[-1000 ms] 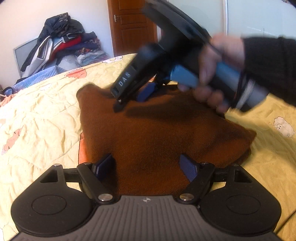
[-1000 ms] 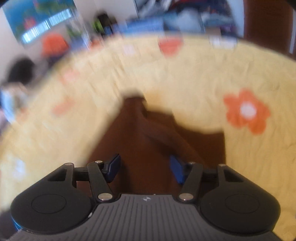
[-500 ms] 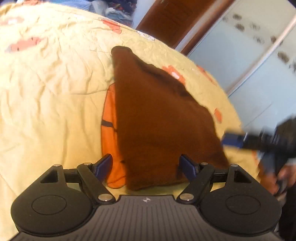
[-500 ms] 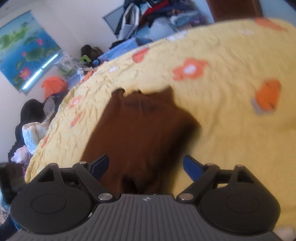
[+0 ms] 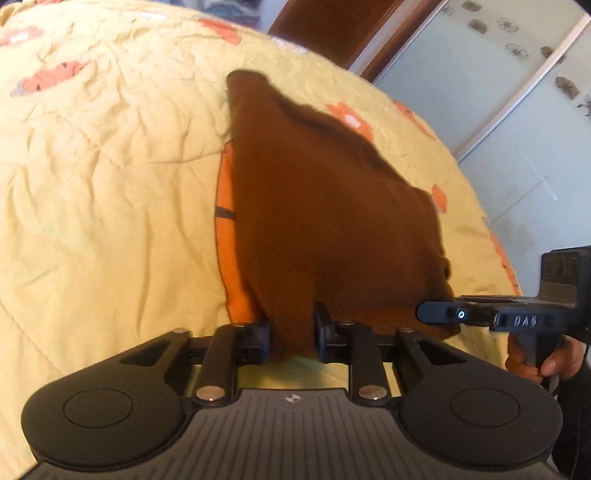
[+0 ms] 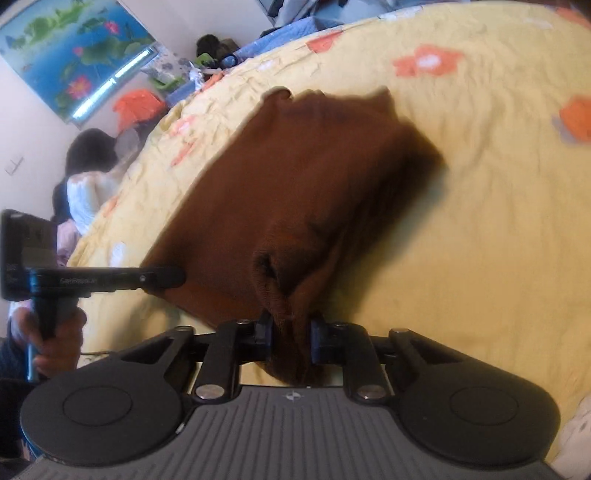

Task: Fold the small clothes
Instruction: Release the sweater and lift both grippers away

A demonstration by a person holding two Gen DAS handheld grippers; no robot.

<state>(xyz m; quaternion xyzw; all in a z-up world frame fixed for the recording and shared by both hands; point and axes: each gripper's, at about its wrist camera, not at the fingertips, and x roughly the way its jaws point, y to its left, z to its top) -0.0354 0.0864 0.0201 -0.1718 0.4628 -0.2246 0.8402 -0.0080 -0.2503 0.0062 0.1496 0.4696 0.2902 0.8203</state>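
Note:
A small brown garment (image 5: 325,206) lies on a yellow flowered quilt (image 5: 103,177); it also shows in the right wrist view (image 6: 295,177). My left gripper (image 5: 291,332) is shut on the garment's near edge at one corner. My right gripper (image 6: 290,332) is shut on the bunched near edge at the other corner. Each gripper shows in the other's view: the right one from the side (image 5: 436,313), the left one from the side (image 6: 166,277). An orange patch (image 5: 229,236) shows beside the garment's left edge.
The quilt (image 6: 480,206) covers the whole bed. A brown door (image 5: 332,26) and pale wardrobe panels (image 5: 498,92) stand beyond the bed. A pile of clothes and a lotus poster (image 6: 74,55) lie past the bed's far side.
Both grippers were open above the garment; now each has closed on its near edge. The right gripper swung from over the garment's middle to the corner beside the left one.

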